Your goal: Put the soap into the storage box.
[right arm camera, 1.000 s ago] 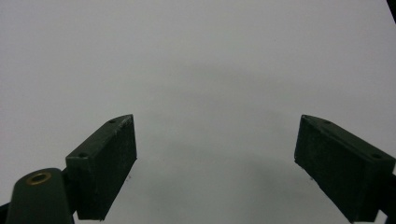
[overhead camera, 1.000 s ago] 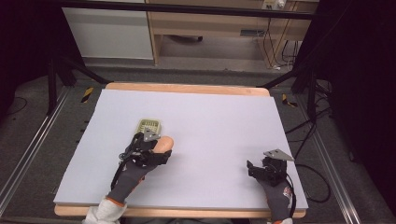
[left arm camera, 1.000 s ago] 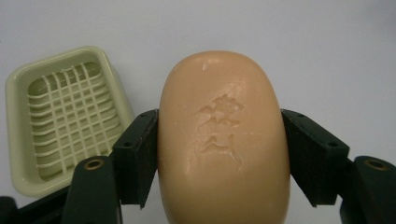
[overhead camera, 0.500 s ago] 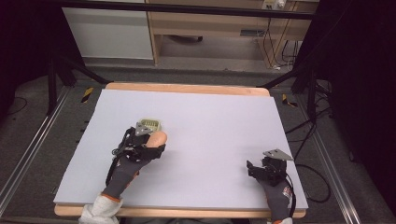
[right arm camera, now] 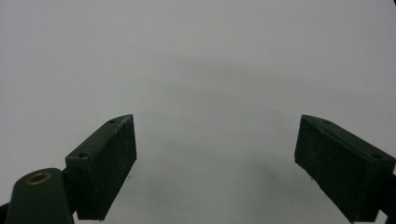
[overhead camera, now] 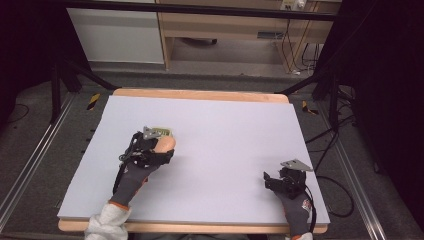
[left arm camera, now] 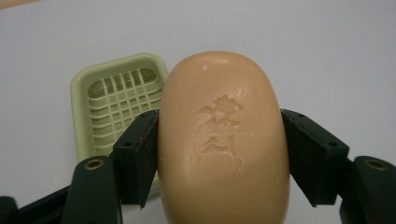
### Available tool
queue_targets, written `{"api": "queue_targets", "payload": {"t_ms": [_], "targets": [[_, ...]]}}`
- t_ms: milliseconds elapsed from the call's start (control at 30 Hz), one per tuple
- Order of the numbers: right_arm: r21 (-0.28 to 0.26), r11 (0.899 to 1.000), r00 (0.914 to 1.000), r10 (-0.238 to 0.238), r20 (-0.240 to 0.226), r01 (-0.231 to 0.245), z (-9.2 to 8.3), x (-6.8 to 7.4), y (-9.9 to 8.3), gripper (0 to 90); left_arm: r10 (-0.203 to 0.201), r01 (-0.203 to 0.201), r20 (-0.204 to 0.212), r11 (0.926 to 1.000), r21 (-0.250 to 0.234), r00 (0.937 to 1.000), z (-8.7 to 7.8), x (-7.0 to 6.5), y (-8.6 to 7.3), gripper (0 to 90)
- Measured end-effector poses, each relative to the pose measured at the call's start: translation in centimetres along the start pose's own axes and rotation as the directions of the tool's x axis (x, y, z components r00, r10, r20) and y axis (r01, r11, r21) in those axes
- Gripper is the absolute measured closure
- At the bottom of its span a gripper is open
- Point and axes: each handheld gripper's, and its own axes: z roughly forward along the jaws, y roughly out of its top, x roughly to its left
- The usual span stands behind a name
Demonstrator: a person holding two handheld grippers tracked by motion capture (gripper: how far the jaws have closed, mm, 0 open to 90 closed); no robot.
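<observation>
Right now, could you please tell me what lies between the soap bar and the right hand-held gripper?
Only bare table, as the high view shows. The soap bar sits in the left hand-held gripper; the right hand-held gripper rests open.

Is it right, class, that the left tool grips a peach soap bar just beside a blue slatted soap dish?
Not quite. The left tool does grip the peach soap bar, but the slatted soap dish beside it is pale green, not blue, as the left gripper view shows.
</observation>
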Motion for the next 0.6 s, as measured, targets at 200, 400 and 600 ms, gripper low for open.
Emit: {"api": "queue_targets", "payload": {"t_ms": [200, 400, 600], "targets": [[0.000, 1.000, 1.0000, -0.006, -0.001, 0.006, 0.0, 0.0, 0.0, 13.0, -0.015, 0.015, -0.013, 0.9999, -0.006, 0.9998, 0.1, 0.7, 0.3, 31.3], [0.001, 1.000, 1.0000, -0.001, -0.001, 0.001, 0.0, 0.0, 0.0, 13.0, -0.022, 0.022, -0.028, 0.9997, -0.006, 0.9994, 0.3, 1.1, 0.5, 31.3], [-0.002, 1.000, 1.0000, -0.002, -0.001, 0.002, 0.1, 0.1, 0.1, 12.9, -0.037, 0.036, -0.039, 0.9993, -0.011, 0.9986, 0.5, 1.7, 0.7, 31.3]]}}
